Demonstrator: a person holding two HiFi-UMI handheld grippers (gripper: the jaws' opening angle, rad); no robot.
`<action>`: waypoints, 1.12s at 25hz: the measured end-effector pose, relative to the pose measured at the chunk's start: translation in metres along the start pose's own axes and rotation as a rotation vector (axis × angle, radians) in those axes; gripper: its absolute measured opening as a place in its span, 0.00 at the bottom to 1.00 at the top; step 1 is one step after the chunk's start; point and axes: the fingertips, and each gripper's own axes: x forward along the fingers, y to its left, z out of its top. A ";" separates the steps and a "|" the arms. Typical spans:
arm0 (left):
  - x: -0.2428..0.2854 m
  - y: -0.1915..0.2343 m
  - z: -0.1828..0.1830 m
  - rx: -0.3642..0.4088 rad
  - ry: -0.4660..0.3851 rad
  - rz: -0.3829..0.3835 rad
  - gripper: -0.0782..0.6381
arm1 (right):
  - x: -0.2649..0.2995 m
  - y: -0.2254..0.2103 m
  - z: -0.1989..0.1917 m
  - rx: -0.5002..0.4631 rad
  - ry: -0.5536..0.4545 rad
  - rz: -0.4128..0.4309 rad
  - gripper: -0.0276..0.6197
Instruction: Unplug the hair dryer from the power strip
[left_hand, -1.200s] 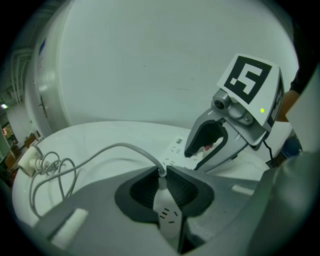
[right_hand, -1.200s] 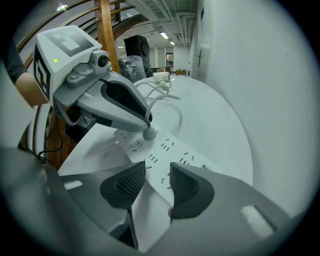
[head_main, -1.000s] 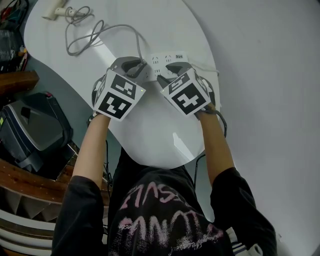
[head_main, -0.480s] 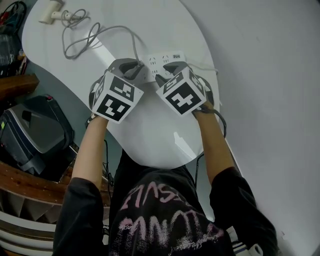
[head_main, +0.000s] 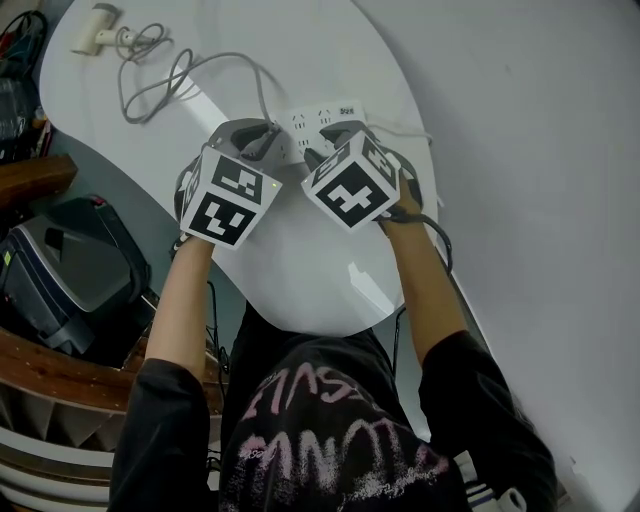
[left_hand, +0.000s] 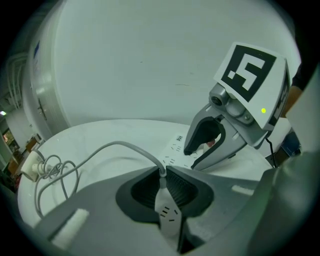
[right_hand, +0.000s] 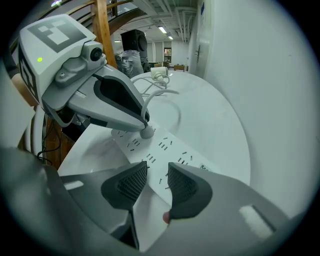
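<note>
At the upper left of the head view the hair dryer (head_main: 93, 30) lies on its side near the edge of the white oval table (head_main: 300, 270). Its grey cord (head_main: 150, 85) loops beside it, then runs right across the tabletop toward the middle of the frame. There the cord ends in a grey plug (right_hand: 146, 133), which sits in a socket at the left end of the white power strip (head_main: 325, 118). The left gripper (head_main: 258, 140) points steeply down at that spot. In the left gripper view its two dark ribbed pads are drawn in tight against the plug, with the cord rising out between them, so this gripper has the plug clamped. Just to the right, nearly touching the left one, the right gripper (right_hand: 157, 172) tilts down over the middle of the strip. Its jaws have just been closing a little and now stand with a narrow gap between the pads. They clasp nothing: the strip is wider than the gap, and its slotted top face shows through it. Whether the tips press on that face cannot be told. Right of the table a plain pale wall (head_main: 520, 150) fills the frame.
</note>
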 end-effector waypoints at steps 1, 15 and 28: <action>0.000 -0.001 0.000 0.006 0.004 0.000 0.17 | 0.000 0.000 0.000 -0.003 0.005 0.001 0.29; -0.002 -0.001 0.002 0.030 0.008 0.012 0.17 | -0.001 0.000 0.000 0.019 0.014 -0.009 0.29; -0.003 -0.001 0.002 0.038 0.013 -0.007 0.17 | 0.000 0.000 0.002 0.026 0.034 0.002 0.29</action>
